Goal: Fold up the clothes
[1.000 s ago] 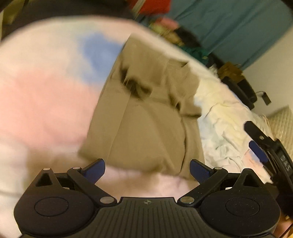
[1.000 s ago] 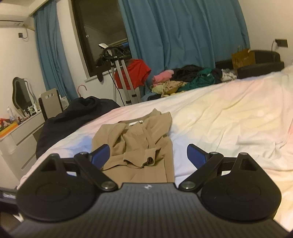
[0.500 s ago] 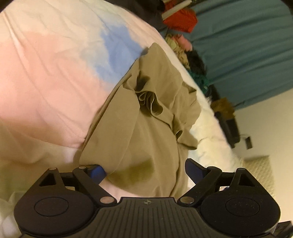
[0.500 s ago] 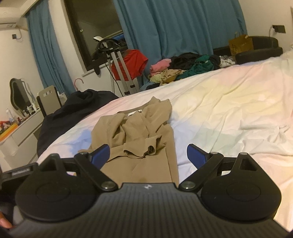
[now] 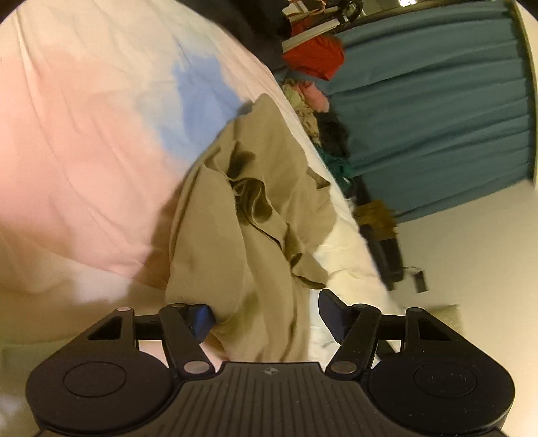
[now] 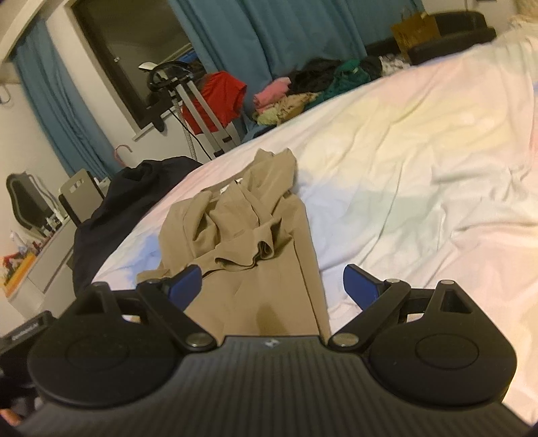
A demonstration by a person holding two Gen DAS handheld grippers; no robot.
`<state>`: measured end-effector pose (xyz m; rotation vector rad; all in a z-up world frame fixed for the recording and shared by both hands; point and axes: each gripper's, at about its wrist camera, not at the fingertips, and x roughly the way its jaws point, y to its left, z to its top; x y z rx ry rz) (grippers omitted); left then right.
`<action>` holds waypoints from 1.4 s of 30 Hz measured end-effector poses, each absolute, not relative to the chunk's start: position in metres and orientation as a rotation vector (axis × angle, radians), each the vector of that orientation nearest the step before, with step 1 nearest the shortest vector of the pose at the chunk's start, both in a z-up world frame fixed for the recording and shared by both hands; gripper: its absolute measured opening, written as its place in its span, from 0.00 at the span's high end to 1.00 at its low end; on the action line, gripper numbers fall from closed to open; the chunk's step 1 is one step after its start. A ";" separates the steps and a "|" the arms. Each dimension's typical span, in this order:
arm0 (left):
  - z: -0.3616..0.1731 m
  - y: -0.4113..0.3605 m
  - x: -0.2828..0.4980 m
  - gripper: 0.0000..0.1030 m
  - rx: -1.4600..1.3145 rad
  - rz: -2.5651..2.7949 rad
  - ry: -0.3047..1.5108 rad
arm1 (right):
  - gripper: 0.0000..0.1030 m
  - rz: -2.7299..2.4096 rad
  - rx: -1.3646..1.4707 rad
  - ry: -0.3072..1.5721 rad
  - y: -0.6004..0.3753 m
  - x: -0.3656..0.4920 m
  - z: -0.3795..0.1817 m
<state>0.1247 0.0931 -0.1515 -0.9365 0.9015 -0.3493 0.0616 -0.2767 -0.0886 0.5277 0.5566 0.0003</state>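
A tan garment (image 5: 269,215) lies partly folded on the pastel bed sheet (image 5: 84,151), its sleeves bunched on top. My left gripper (image 5: 265,312) sits at the garment's near corner with its jaws closing. Cloth lies between them; the left pad (image 5: 201,319) touches the cloth and the right pad (image 5: 331,311) stands off it. In the right wrist view the same tan garment (image 6: 245,235) stretches away from me. My right gripper (image 6: 272,280) hovers open over the near hem, nothing pinched.
A dark garment (image 6: 111,208) is heaped at the bed's far left edge. Behind the bed are a pile of clothes (image 6: 302,87), a red cloth on a stand (image 6: 218,97), blue curtains (image 6: 275,37) and a brown paper bag (image 6: 415,30). White sheet (image 6: 420,161) spreads to the right.
The left gripper has dropped onto the garment's near corner, rolled, and narrowed its jaws around the cloth. The right gripper has sunk a little closer to the hem, jaws unchanged.
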 end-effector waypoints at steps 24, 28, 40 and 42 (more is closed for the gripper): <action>-0.152 0.109 0.132 0.91 -1.045 -0.270 0.838 | 0.45 -0.013 1.296 0.721 -0.298 0.059 -0.184; -0.152 0.107 0.136 0.91 -1.036 -0.269 0.834 | 0.61 0.010 1.265 0.729 -0.296 0.066 -0.183; -0.130 0.114 0.120 0.92 -0.978 -0.305 0.765 | 0.87 0.053 1.076 0.582 -0.304 0.060 -0.143; -0.123 0.114 0.114 0.92 -0.968 -0.321 0.748 | 0.88 0.058 1.066 0.556 -0.306 0.057 -0.135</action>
